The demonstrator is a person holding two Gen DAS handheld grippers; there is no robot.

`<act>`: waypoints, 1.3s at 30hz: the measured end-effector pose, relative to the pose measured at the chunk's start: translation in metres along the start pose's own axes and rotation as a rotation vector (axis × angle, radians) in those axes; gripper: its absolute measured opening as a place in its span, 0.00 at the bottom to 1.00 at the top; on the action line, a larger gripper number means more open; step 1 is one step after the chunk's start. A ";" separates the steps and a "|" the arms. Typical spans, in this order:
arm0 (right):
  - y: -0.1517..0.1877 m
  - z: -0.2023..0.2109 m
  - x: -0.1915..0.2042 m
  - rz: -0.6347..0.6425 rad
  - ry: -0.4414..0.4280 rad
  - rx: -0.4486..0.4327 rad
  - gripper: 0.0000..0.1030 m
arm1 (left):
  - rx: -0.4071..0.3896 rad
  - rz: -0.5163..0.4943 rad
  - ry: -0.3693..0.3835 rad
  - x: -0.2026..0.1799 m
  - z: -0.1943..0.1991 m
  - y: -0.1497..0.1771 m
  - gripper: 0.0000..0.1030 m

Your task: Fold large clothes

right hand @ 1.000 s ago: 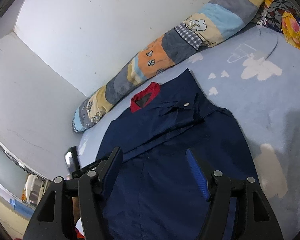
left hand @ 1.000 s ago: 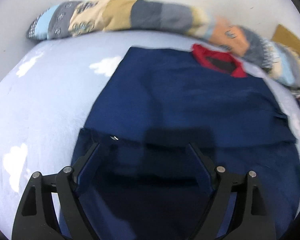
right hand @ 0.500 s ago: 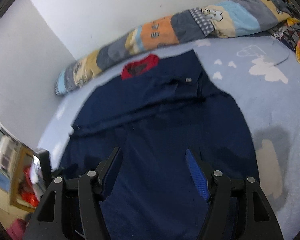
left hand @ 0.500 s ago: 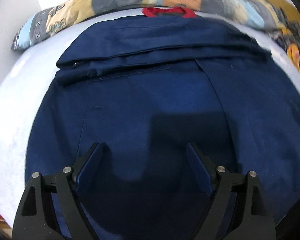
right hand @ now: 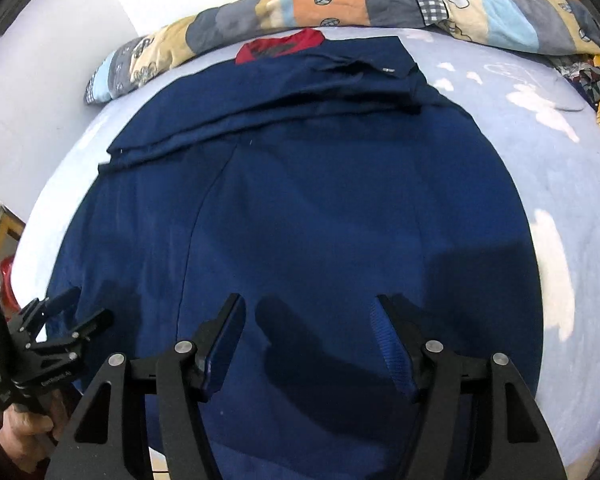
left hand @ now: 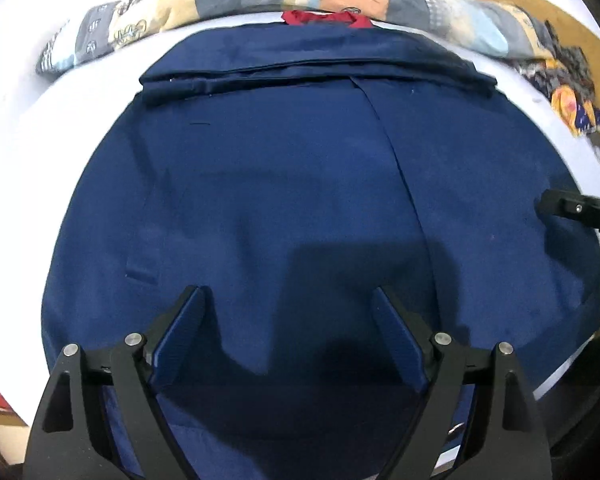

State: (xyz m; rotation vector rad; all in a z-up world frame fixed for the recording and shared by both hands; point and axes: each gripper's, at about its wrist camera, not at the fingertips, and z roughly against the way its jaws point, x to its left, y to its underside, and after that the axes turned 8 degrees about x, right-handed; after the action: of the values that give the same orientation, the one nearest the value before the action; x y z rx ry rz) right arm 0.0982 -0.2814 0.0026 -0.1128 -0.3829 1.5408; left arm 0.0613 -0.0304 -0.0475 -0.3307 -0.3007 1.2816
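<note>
navy garment (left hand: pixel 284 184) flat on the bed (right hand: pixel 500 92), sleeves folded across the top; left gripper (left hand: pixel 288 320) and right gripper (right hand: pixel 310 328) both wide and empty above the near hem, likely next to pinch it and fold upward.

Near hem of navy garment (left hand: pixel 300 200) is hidden behind left gripper (left hand: pixel 288 308) fingers; right gripper (left hand: pixel 580 214) is cut off at frame edge. Patchwork quilt (right hand: pixel 340 4) ends are cropped, pic edges blurred.

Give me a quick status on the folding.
Both tools, left and right, open, over the navy garment. Sleeves folded across, garment flat on the bed. Nothing in the way.
</note>
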 end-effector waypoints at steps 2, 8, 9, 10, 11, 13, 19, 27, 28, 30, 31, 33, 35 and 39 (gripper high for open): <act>0.008 -0.002 0.006 0.001 0.003 0.007 0.65 | -0.009 -0.029 -0.025 -0.005 -0.002 0.002 0.88; 0.029 -0.018 0.028 0.039 0.092 0.005 0.67 | -0.043 -0.013 -0.031 -0.001 -0.008 0.010 1.00; 0.031 -0.019 0.030 0.050 0.100 0.003 0.71 | -0.046 -0.016 -0.034 -0.002 -0.008 0.011 1.00; 0.034 -0.020 0.031 0.055 0.099 0.002 0.72 | -0.048 -0.017 -0.035 -0.002 -0.008 0.011 1.00; 0.036 -0.021 0.030 0.058 0.100 -0.002 0.72 | -0.049 -0.018 -0.031 -0.002 -0.008 0.012 1.00; 0.041 -0.020 0.029 0.063 0.101 -0.008 0.72 | -0.050 -0.026 -0.028 -0.002 -0.007 0.013 1.00; 0.064 -0.013 0.027 0.058 0.082 -0.034 0.72 | -0.051 -0.042 -0.021 -0.002 -0.003 0.021 1.00; 0.088 0.028 -0.004 -0.035 0.007 -0.117 0.72 | -0.070 -0.035 0.030 0.018 0.014 0.033 1.00; 0.089 0.036 -0.014 -0.069 -0.011 -0.137 0.72 | -0.073 -0.020 0.039 0.024 0.016 0.033 1.00; 0.090 0.054 -0.038 -0.152 -0.033 -0.189 0.72 | -0.066 0.038 0.060 0.043 0.019 0.028 1.00; 0.091 0.061 -0.050 -0.189 -0.035 -0.207 0.72 | -0.062 0.065 0.070 0.051 0.020 0.026 1.00; 0.094 0.068 -0.079 -0.285 -0.039 -0.217 0.72 | -0.062 0.143 0.087 0.076 0.022 0.022 1.00; 0.100 0.067 -0.108 -0.409 -0.086 -0.210 0.74 | -0.048 0.246 0.111 0.105 0.022 0.021 1.00; 0.117 0.039 -0.150 -0.628 -0.300 -0.142 0.74 | -0.036 0.421 0.238 0.155 0.026 0.025 1.00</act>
State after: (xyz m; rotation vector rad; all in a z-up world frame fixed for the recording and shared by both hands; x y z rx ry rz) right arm -0.0232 -0.4316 -0.0227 0.1227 -0.6924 0.9066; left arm 0.0693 0.1271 -0.0283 -0.5945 -0.0505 1.6321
